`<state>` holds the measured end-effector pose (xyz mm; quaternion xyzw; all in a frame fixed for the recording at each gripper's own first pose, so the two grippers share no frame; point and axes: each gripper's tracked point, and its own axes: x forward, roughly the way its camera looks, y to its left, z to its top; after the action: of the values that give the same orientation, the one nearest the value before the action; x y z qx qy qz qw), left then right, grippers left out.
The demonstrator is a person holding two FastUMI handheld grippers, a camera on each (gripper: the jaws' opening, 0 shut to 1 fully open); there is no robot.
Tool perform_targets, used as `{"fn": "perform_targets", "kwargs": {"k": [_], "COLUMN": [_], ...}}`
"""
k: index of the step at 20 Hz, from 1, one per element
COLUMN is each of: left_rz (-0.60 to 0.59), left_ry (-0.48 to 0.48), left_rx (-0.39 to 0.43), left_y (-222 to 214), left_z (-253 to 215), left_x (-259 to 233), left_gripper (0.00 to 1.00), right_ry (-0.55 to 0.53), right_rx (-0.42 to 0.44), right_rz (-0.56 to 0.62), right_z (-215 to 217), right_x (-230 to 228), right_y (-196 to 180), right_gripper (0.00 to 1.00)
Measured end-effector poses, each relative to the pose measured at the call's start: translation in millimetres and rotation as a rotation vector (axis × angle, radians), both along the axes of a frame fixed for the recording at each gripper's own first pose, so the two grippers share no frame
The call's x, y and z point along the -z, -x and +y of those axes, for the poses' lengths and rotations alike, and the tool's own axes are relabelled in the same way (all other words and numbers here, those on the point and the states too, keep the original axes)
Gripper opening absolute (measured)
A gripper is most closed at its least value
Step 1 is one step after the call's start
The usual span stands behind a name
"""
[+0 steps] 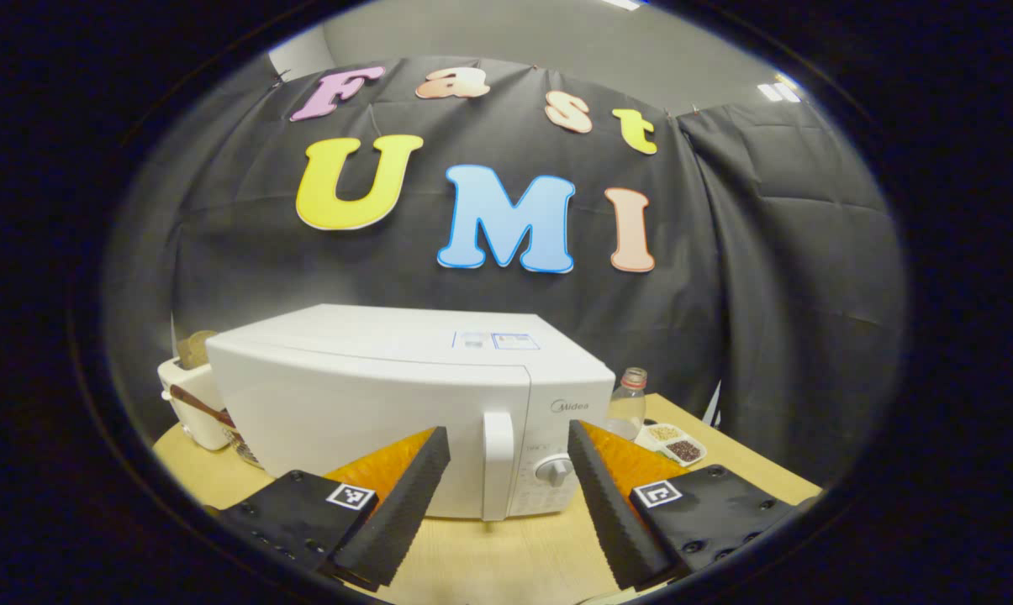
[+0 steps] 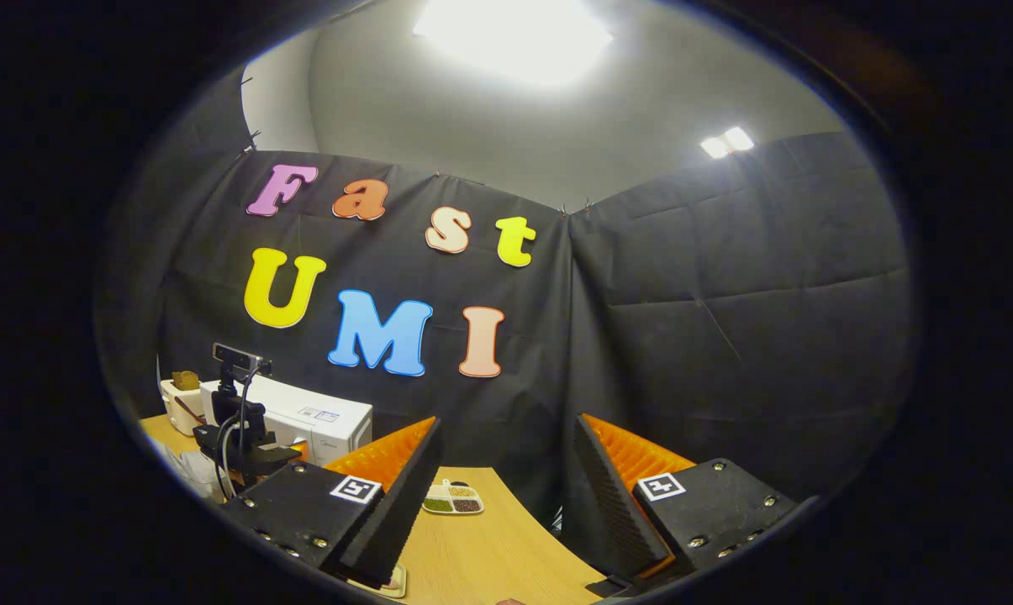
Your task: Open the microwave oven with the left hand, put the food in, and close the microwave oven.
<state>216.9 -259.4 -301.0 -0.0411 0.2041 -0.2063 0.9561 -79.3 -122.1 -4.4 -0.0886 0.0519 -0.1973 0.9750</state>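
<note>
- The microwave is seen in the left gripper view, standing on the wooden table with its door shut.
- The left gripper is held with its fingers spread wide and empty; the door handle is framed between them but farther off, not yet touched.
- The handle is a white vertical bar beside the dial, at the door's right edge.
- It is judged stiff and smooth, so a firm pinch around the bar's middle would be called for, followed by a pull along the door's swing.
- The oven is probably heavy enough to stay put, though a sharp tug might shift it on the smooth tabletop.
- A bottle and a divided dish of grains are seen just right of the oven, and a white holder at its left.
- In the right gripper view, the right gripper is likewise spread and empty, well apart from the oven.
- The dish is probably the food; being shallow and loosely filled, it would have to be taken by its rim and kept level.
</note>
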Motion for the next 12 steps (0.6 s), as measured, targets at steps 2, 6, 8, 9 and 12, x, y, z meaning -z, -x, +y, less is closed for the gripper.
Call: {"fn": "perform_targets", "kwargs": {"k": [2, 6, 8, 9, 12], "left_rz": [0.032, 0.057, 0.056, 0.053, 0.061], "left_ry": [-0.027, -0.069, -0.075, -0.08, -0.099], "left_rx": [0.004, 0.007, -0.006, -0.013, -0.011], "left_y": [-5.1, -10.1, -13.0, -14.4, -20.5], "left_z": [-5.2, -9.1, -9.7, -9.4, -12.5], "left_x": [18.9, 39.5, 42.1, 41.8, 49.6], "left_gripper": [0.96, 0.86, 0.72, 0.63, 0.48], "right_ry": [0.012, 0.024, 0.032, 0.036, 0.044], "right_rx": [0.01, 0.019, 0.017, 0.016, 0.011], "right_rz": [0.012, 0.029, 0.031, 0.031, 0.027], "right_z": [-2.8, -5.6, -5.3, -5.4, -5.7], "right_x": [1.1, 1.7, -0.2, -0.4, -2.7], "right_y": [3.8, 5.8, 6.9, 7.6, 8.6], "right_gripper": [0.95, 0.95, 0.95, 0.95, 0.95]}}
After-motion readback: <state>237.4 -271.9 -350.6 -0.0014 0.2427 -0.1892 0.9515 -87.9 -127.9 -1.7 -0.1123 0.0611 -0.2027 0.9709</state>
